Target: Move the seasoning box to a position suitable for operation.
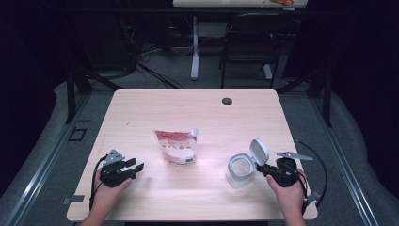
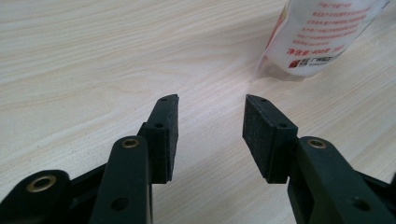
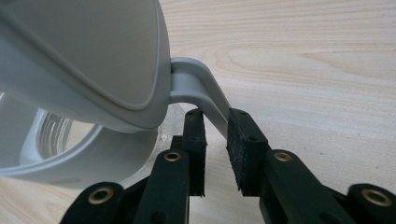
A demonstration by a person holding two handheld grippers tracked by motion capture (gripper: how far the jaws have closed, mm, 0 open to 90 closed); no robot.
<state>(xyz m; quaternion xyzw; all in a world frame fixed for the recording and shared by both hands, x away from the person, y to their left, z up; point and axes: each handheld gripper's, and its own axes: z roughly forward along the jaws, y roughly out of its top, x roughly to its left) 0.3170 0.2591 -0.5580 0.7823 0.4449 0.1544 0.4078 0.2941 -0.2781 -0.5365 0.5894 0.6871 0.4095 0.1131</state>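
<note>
Right hand-held gripper (image 1: 264, 168) sits at the near right of the surface (image 1: 141, 108), jaws around the jar's grey handle (image 3: 205, 93). In the right gripper view the handle runs down between the pads (image 3: 243, 149); the right pad touches it, and a gap shows at the left pad, so can't tell if it's a firm pinch.

Jar (image 1: 241, 170) stands upright just left of that gripper, touching it via the handle. Lid (image 1: 259, 151) is flipped open and stands up on the hinge side, over the handle. Jar is clear-walled; contents can't be made out.

Left hand-held gripper (image 1: 134, 168) is at the near left, jaws spread, nothing between them, just bare surface.

Pouch (image 1: 175, 147) is mid-surface, beyond and right of the left gripper, well apart from the jar. Spout cap (image 1: 194, 132) is at its far right corner.
</note>
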